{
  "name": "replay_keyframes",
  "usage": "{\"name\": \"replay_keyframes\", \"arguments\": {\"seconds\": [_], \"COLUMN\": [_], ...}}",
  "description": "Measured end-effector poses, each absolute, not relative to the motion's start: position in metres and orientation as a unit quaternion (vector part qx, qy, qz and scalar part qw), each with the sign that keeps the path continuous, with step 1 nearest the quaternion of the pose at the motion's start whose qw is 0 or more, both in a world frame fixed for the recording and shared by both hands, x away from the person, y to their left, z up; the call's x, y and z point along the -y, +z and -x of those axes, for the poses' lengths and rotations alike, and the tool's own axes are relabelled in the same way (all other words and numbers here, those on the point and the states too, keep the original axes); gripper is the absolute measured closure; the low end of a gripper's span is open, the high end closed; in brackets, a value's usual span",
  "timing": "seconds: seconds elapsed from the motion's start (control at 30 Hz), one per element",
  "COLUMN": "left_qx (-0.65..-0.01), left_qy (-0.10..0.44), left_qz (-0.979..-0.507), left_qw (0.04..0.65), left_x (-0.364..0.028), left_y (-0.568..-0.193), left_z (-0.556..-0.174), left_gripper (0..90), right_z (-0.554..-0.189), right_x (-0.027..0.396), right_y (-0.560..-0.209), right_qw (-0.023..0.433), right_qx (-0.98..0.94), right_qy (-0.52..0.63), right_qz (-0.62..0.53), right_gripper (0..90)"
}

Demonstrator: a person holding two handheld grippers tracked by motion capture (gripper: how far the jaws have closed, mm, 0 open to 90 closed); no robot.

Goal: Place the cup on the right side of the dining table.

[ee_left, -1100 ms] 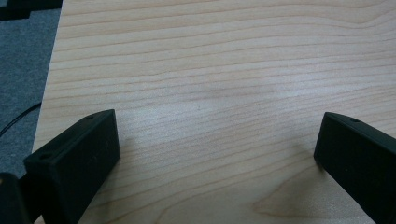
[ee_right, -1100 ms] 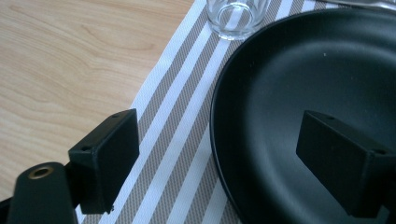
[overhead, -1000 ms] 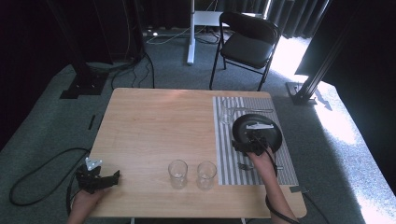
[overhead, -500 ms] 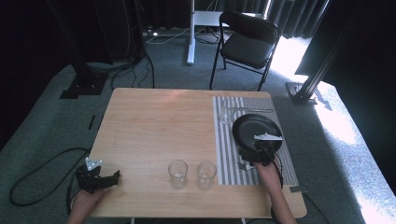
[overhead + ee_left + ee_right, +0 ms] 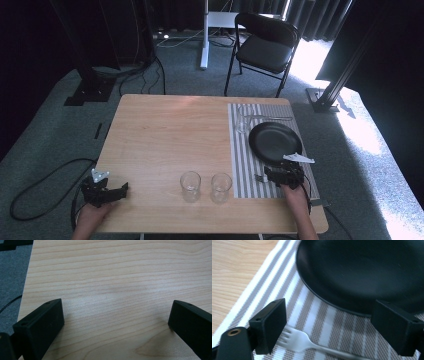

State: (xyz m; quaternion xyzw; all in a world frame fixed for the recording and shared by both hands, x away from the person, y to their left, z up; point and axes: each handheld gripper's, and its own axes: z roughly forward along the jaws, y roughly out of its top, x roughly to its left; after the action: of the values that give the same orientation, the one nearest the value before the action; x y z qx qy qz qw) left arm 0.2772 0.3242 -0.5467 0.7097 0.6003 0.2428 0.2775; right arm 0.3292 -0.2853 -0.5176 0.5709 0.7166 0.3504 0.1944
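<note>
The right gripper (image 5: 274, 175) is held low over the near end of the striped placemat (image 5: 240, 150), at the right side of the wooden table (image 5: 170, 135). Its jaws are spread wide, and nothing is clamped between them. A silver fork (image 5: 312, 345) is seen lying flat on the placemat just below and between the jaws in the right gripper view, its tines beside the left jaw, and whether that jaw touches them cannot be told. A black plate (image 5: 275, 141) is set on the placemat just beyond the fork.

The left gripper (image 5: 112, 192) is kept at the near left corner of the table, with its jaws wide apart over bare wood.

Two clear glasses (image 5: 190, 185) are stood side by side near the front edge, well apart from both grippers.
</note>
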Motion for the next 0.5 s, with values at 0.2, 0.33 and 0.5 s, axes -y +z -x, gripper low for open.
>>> {"name": "replay_keyframes", "arguments": {"seconds": [0.2, 0.33, 0.5], "left_qx": [-0.600, -0.600, -0.600], "left_qy": [0.243, 0.242, 0.242], "left_qz": [-0.710, -0.710, -0.710], "left_qw": [0.278, 0.277, 0.277], "left_x": [-0.324, -0.324, -0.324], "left_y": [-0.547, -0.547, -0.547], "left_z": [-0.277, -0.277, -0.277], "left_gripper": [0.6, 0.6, 0.6], "right_z": [-0.321, -0.310, -0.298], "right_x": [0.296, 0.307, 0.317], "right_y": [-0.522, -0.526, -0.531], "right_qw": [0.188, 0.186, 0.186], "right_qx": [-0.706, -0.701, -0.697], "right_qy": [0.352, 0.347, 0.339], "right_qz": [-0.585, -0.595, -0.603], "right_gripper": [12.7, 12.7, 12.7]}}
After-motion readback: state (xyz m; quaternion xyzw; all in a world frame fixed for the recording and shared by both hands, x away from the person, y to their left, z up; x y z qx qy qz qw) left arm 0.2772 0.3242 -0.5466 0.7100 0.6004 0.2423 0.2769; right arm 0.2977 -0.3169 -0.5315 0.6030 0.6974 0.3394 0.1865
